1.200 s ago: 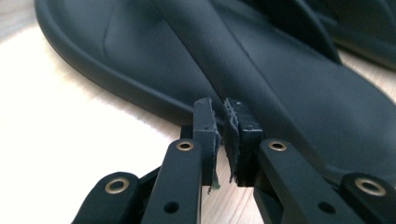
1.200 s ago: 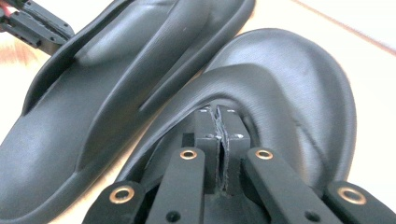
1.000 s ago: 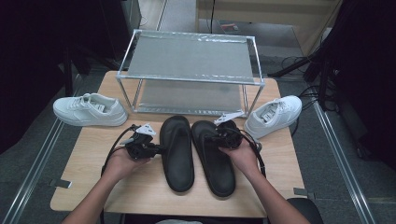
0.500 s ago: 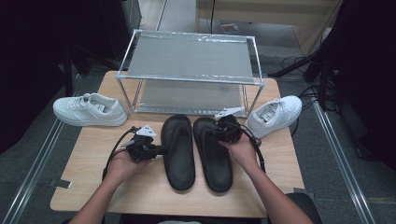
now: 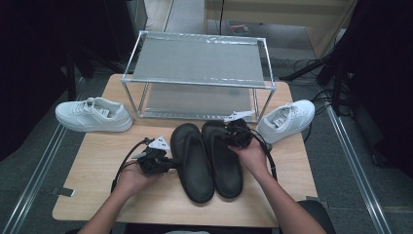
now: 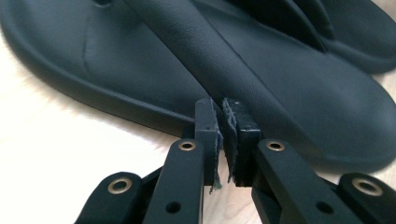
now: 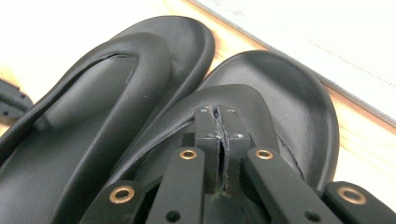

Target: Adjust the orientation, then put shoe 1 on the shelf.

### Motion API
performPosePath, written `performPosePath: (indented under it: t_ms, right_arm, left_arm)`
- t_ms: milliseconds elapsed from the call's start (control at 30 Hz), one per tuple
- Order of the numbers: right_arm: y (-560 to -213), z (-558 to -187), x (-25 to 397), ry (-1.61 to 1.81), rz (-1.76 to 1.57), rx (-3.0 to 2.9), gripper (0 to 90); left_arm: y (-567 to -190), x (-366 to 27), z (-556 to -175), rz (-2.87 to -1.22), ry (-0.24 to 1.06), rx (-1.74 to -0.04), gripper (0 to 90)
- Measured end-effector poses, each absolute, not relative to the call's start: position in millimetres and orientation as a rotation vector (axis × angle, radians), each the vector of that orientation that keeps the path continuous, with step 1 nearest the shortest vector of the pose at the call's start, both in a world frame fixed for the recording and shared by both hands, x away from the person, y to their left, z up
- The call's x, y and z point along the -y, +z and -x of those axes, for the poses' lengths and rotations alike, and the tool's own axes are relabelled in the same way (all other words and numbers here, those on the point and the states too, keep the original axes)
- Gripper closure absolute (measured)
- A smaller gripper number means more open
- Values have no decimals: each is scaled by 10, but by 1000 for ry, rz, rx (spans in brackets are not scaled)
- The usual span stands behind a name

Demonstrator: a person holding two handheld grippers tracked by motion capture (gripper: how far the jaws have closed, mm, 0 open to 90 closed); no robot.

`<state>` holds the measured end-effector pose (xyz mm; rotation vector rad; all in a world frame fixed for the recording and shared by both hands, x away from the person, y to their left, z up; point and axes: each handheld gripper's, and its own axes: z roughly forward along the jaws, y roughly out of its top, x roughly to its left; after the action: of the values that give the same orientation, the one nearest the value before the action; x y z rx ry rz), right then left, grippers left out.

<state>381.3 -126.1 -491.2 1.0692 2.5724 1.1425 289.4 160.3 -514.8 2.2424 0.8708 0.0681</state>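
Light wooden table [image 5: 97, 195] on grey floor [image 5: 29, 161]. Two-tier metal rack [image 5: 197, 61] at far centre of table. White sneakers at far left [image 5: 92, 114] and far right [image 5: 287, 119]. Dark surroundings left and right; cables [image 5: 321, 97] on floor at right.

Left sandal [image 6: 261, 79] cropped by the left gripper view's top and right edges; right sandal [image 7: 275, 102] heel hidden behind the right hand-held gripper [image 7: 217, 112].
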Motion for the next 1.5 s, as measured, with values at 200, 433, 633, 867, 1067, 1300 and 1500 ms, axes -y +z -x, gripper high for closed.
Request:
performPosePath:
  t_ms: [200, 433, 633, 867, 1067, 1300, 1500]
  right_arm:
    - [-4923, -3822, 1279, 1163, -1089, -2569, 873]
    - [-4915, -3792, 1330, 1201, -1116, -2561, 830]
    - [-4881, -3698, 1373, 1286, -1113, -2552, 734]
    - [-4903, -3559, 1414, 1407, -1100, -2477, 592]
    - [-4910, -3458, 1345, 1399, -1077, -2485, 525]
    - [-4915, -3382, 1265, 1384, -1061, -2491, 453]
    - [-4963, -3344, 1240, 1370, -1111, -2451, 385]
  left_arm:
    - [-5163, -1561, -2857, -2233, 24, -865, 841]
    - [-5145, -1604, -2848, -2212, 11, -852, 743]
    - [-5102, -1716, -2857, -2180, 18, -888, 622]
    - [-5139, -1817, -2923, -2184, 1, -932, 487]
    - [-5133, -1890, -2938, -2173, 28, -942, 443]
    - [-5140, -1988, -2967, -2148, 37, -982, 428]
    - [-5138, -2036, -2989, -2140, 50, -1005, 420]
